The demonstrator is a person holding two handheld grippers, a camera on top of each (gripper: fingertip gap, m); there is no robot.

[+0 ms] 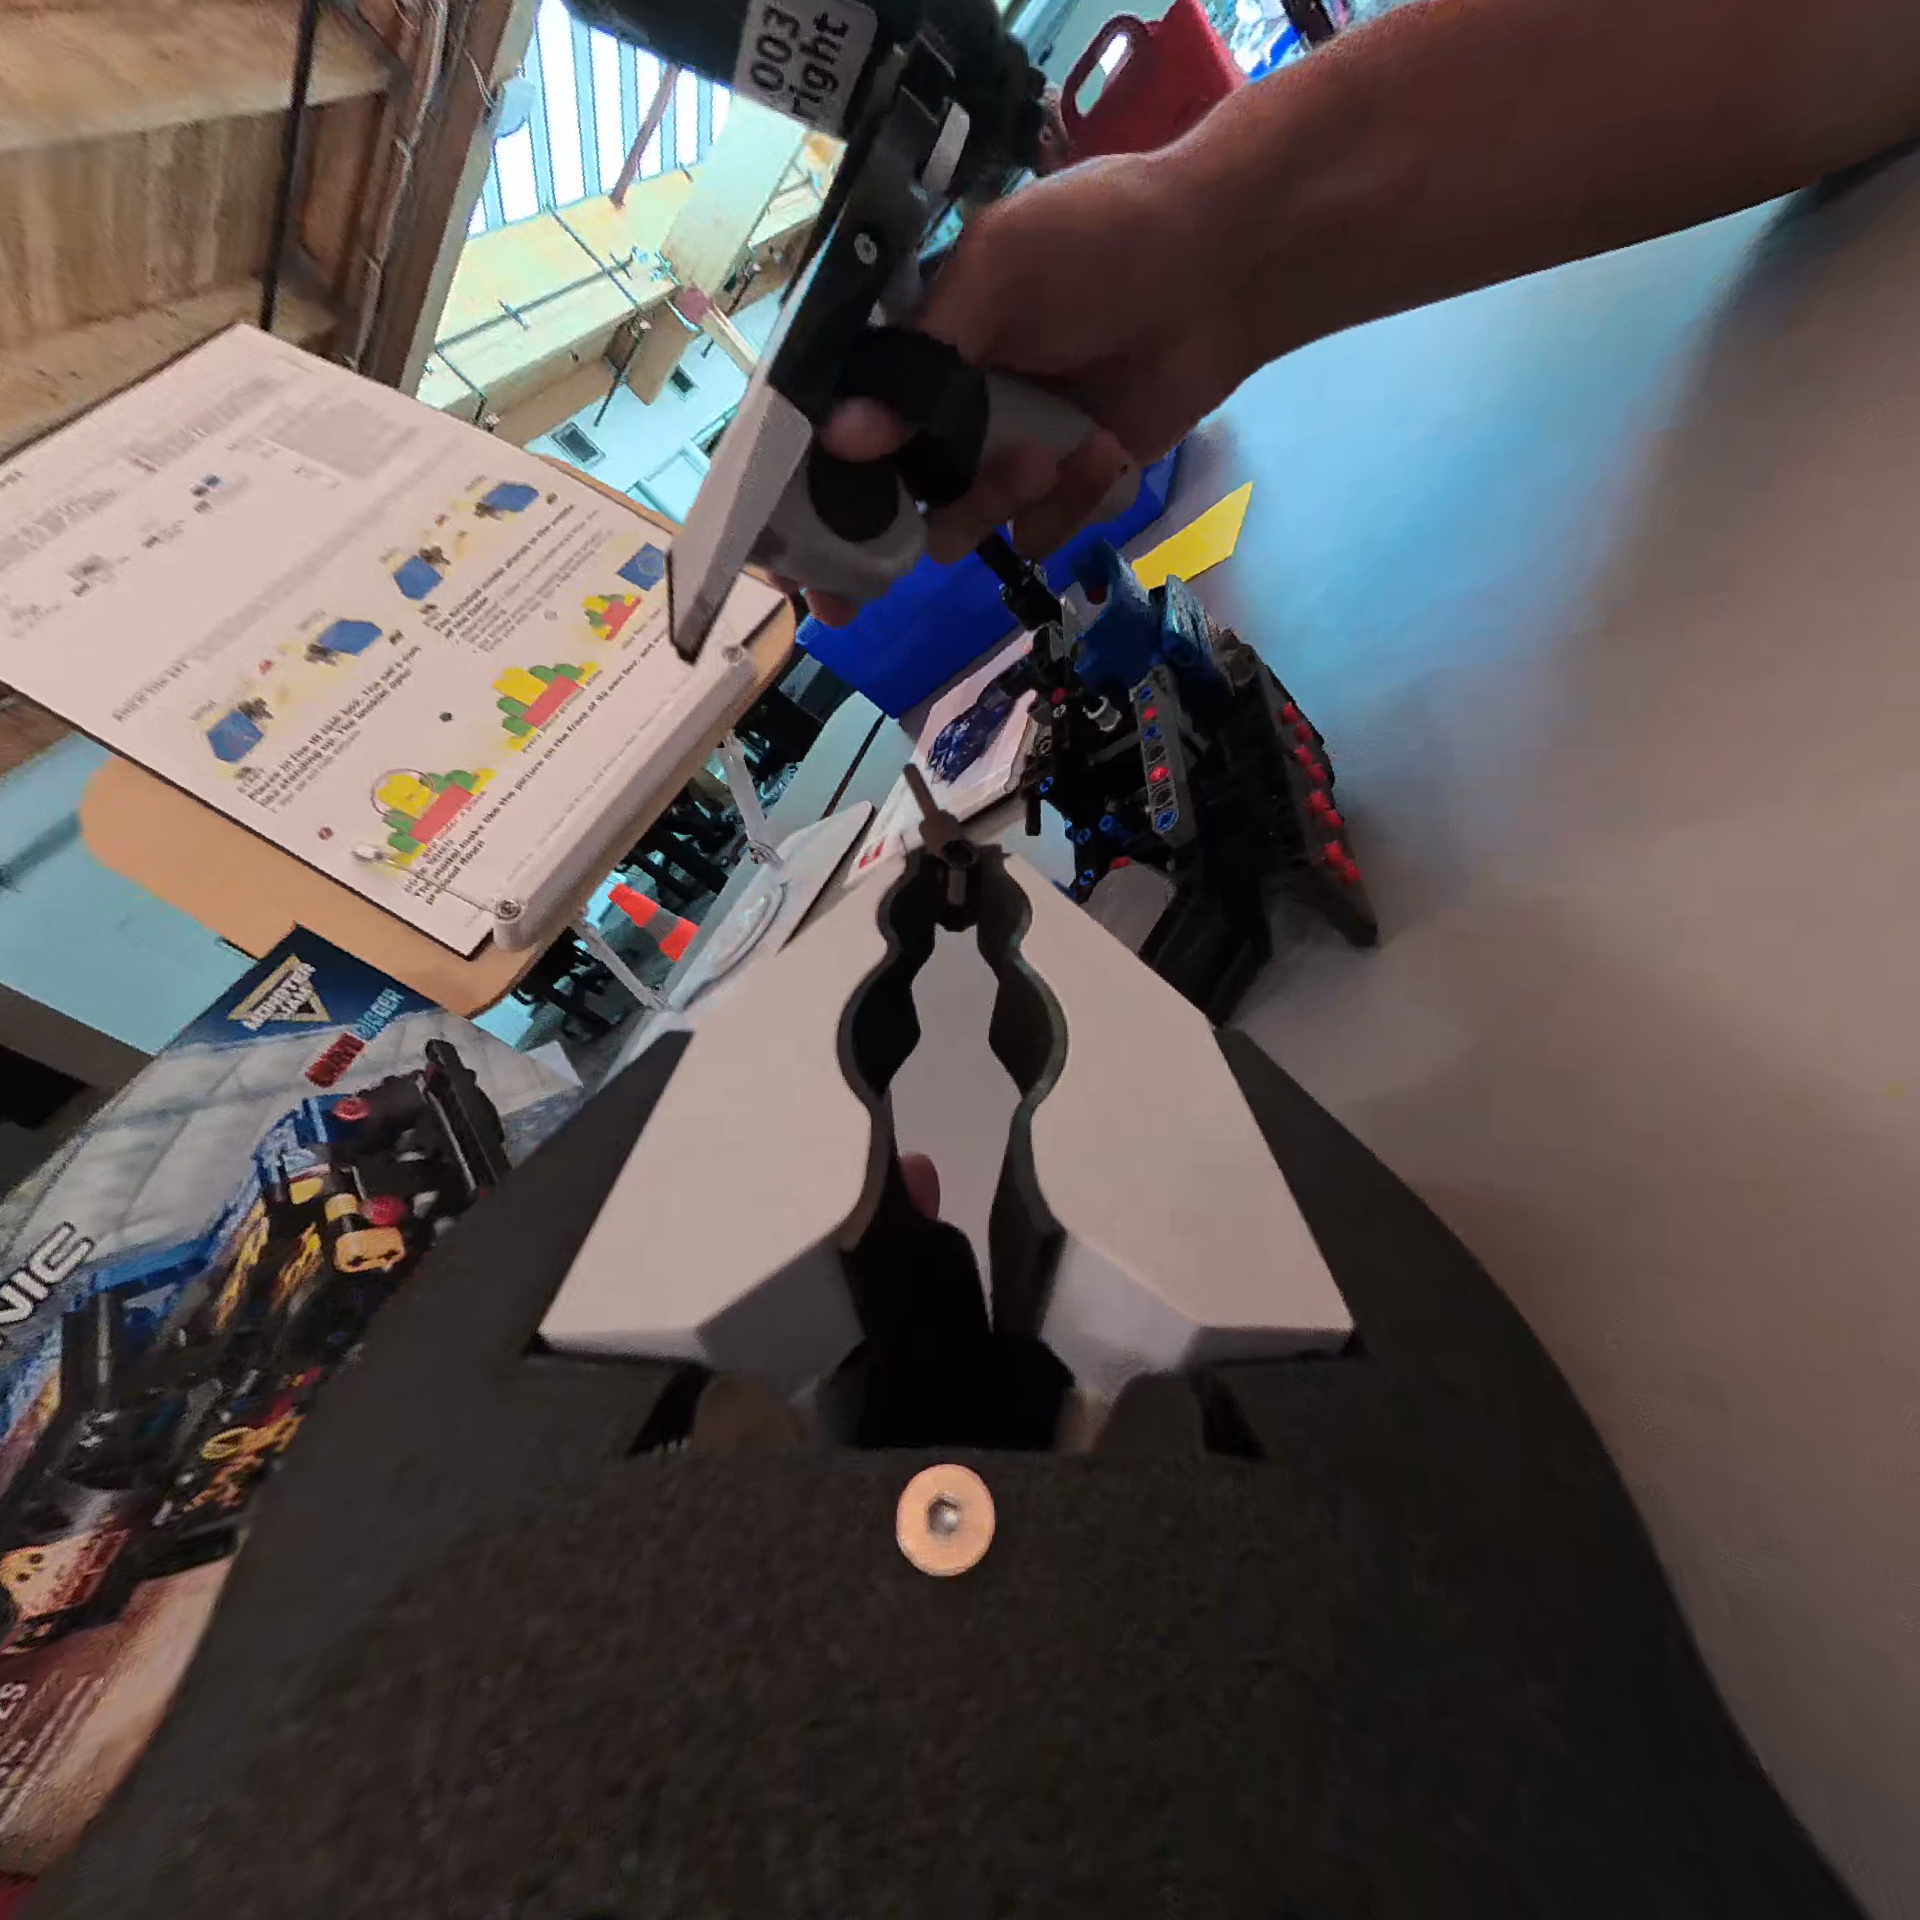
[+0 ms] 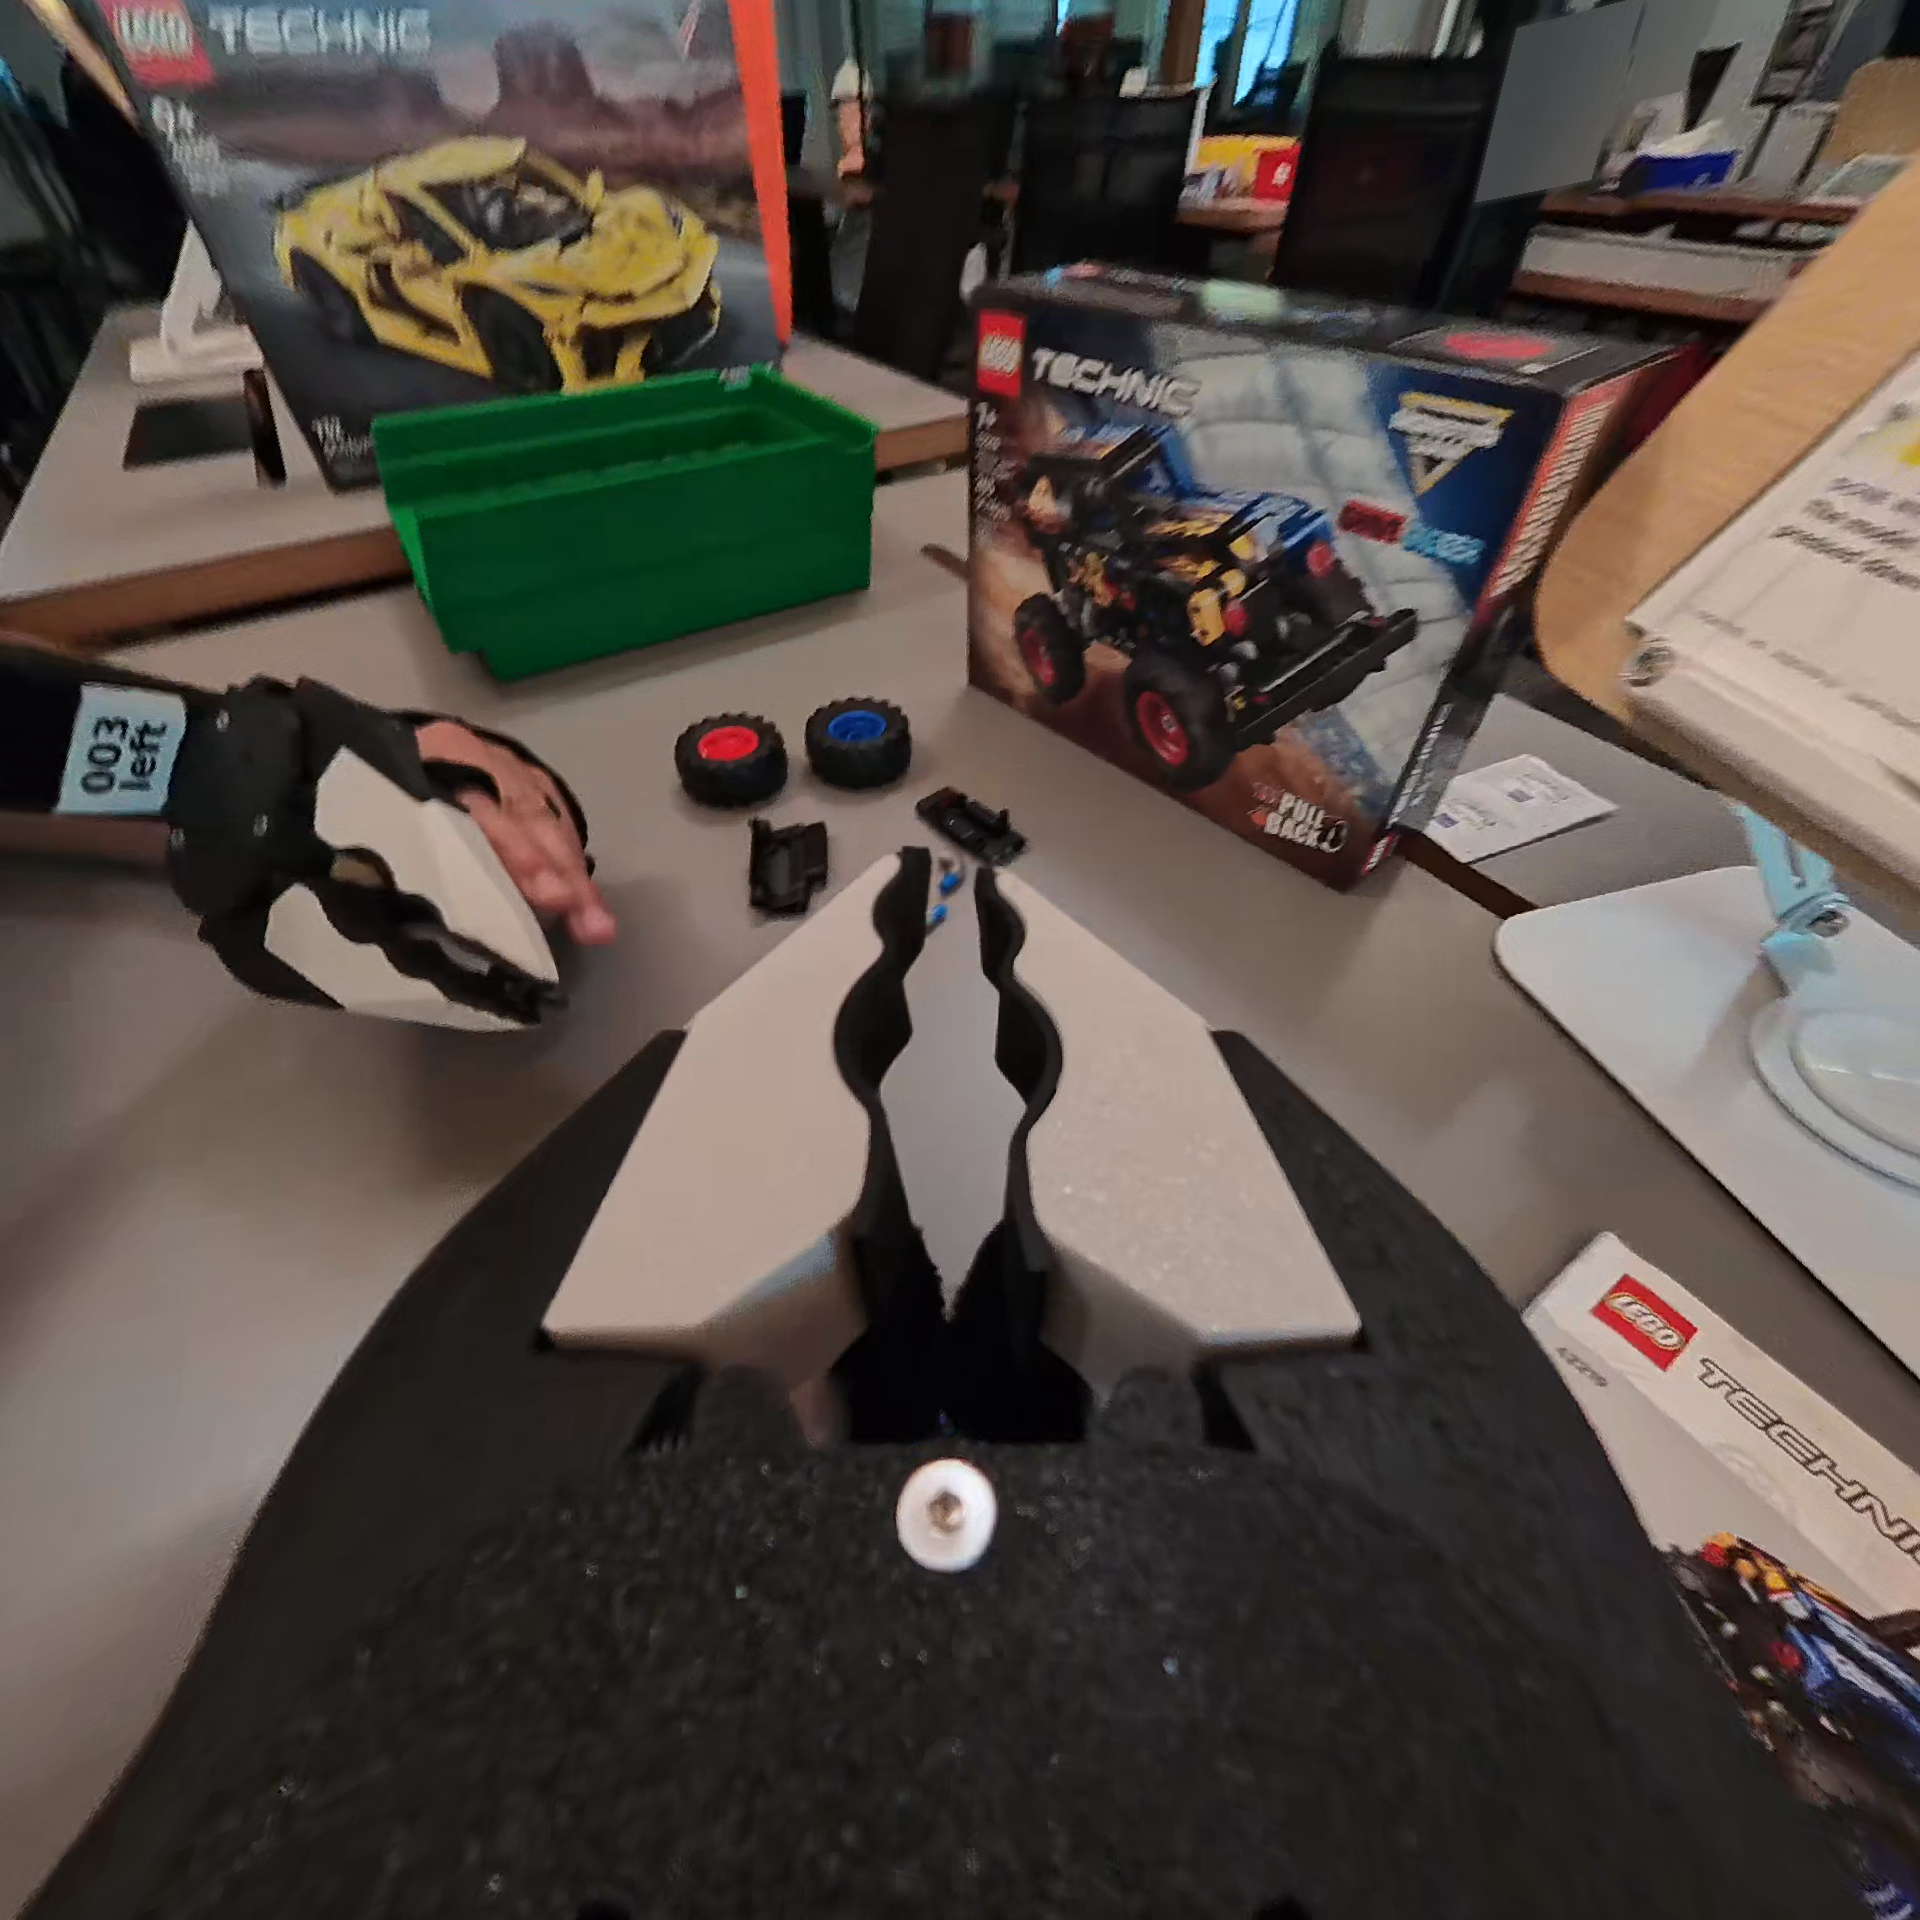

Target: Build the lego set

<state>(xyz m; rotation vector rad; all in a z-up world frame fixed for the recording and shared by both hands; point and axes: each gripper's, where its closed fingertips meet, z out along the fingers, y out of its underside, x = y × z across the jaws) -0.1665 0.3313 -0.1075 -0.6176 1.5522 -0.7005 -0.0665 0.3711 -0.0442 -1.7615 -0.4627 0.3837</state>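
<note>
In the left wrist view my left gripper (image 1: 954,864) is shut on a small black axle piece (image 1: 928,805) that sticks out past the fingertips. A part-built blue and black toy model (image 1: 1174,748) with red pins stands just beyond it on the grey table (image 1: 1558,831). A hand holds the right gripper (image 1: 727,540) above it. In the right wrist view my right gripper (image 2: 945,868) has a narrow gap with nothing between the jaws. Small blue pins (image 2: 941,896) lie on the table behind the gap. The left gripper (image 2: 540,992) rests low at the left.
Two black tyres, one with a red hub (image 2: 730,758) and one with a blue hub (image 2: 858,740), and two black parts (image 2: 787,862) (image 2: 971,826) lie ahead. A green bin (image 2: 623,509), a monster-truck box (image 2: 1247,582), a booklet (image 2: 1745,1455) and a white stand base (image 2: 1662,1039) surround them. There is about 12 centimetres between the tips of the two grippers.
</note>
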